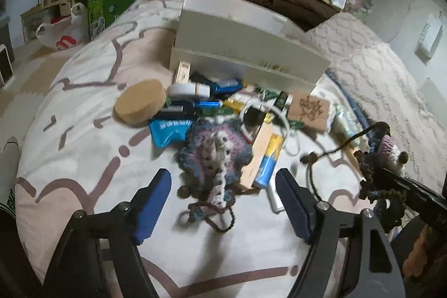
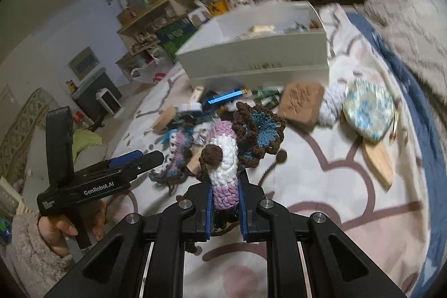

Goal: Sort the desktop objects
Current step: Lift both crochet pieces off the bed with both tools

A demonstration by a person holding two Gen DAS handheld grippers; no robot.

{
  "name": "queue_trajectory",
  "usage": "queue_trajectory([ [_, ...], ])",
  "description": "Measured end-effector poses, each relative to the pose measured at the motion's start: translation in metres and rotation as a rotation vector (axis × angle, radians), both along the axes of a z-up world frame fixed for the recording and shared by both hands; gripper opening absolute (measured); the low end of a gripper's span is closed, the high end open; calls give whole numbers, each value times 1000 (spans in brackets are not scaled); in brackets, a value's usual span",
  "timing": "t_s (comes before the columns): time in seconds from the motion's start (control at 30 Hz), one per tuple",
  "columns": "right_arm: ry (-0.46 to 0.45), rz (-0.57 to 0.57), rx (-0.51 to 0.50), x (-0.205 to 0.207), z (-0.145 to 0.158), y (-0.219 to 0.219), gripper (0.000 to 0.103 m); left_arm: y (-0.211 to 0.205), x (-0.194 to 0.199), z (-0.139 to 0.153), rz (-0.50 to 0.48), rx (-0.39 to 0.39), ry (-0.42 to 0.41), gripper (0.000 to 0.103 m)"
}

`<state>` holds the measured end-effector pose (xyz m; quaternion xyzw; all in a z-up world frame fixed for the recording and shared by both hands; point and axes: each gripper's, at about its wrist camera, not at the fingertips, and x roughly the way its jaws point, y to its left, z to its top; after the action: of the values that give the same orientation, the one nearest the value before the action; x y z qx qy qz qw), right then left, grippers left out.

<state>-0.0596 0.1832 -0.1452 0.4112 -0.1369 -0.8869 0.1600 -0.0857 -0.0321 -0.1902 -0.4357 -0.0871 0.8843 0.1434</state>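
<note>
The left tool (image 1: 223, 203) stands wide at the bottom of the left wrist view, its blue pads apart over the patterned bedspread (image 1: 72, 147) with nothing pressed between them. Just above its tips, in the middle of the frame, lies a purple, blue and white crocheted piece (image 1: 215, 152) with a dark yarn tail curling toward the lower edge.

Above and around that piece is a jumble of small things. A round cork disc (image 1: 139, 101) sits to the upper left of it. A blue and yellow tube (image 1: 269, 159) lies on a pale wooden strip to its right. A brown engraved block (image 1: 311, 109) is further right. A white storage box (image 1: 251, 43) stands behind the heap in the upper middle of the frame.

The right tool (image 2: 225, 208) is narrow, closed on a crocheted toy (image 2: 225, 158) of white and lilac bands with brown ruffled yarn. The toy stands up from its pads at the centre of the right wrist view. In the left wrist view the same toy shows at the right edge.

In the right wrist view, a hand (image 2: 64, 225) in a fleecy sleeve grips the left tool's handle at the lower left. A round blue-speckled crocheted pad (image 2: 368, 111) lies at the right of that frame, on the bedspread.
</note>
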Motion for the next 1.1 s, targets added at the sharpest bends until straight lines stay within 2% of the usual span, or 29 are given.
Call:
queue_trajectory([
  [0.2, -92, -5, -9, -6, -21, -2, 16, 8, -12, -15, -25, 33, -51, 74],
  [0.47, -212, -9, -27, -15, -47, -2, 16, 7, -23, -25, -13, 62, -88, 47],
  [0.57, -234, -11, -31, -16, -51, -1, 16, 5, -26, -31, 2, 61, -113, 35],
  [0.63, -244, -11, -25, -16, -52, -1, 16, 3, -28, -33, 8, 58, -120, 21],
  [0.73, -265, -10, -10, -17, -57, -2, 16, 1, -28, -33, 10, 74, -121, 15],
  [0.83, -301, -13, -8, -19, -66, -1, 16, -5, -26, -26, 16, 125, -107, 14],
  [1.1, -327, -22, -9, -16, -72, 2, 16, -6, -4, 11, -30, 162, 27, 14],
])
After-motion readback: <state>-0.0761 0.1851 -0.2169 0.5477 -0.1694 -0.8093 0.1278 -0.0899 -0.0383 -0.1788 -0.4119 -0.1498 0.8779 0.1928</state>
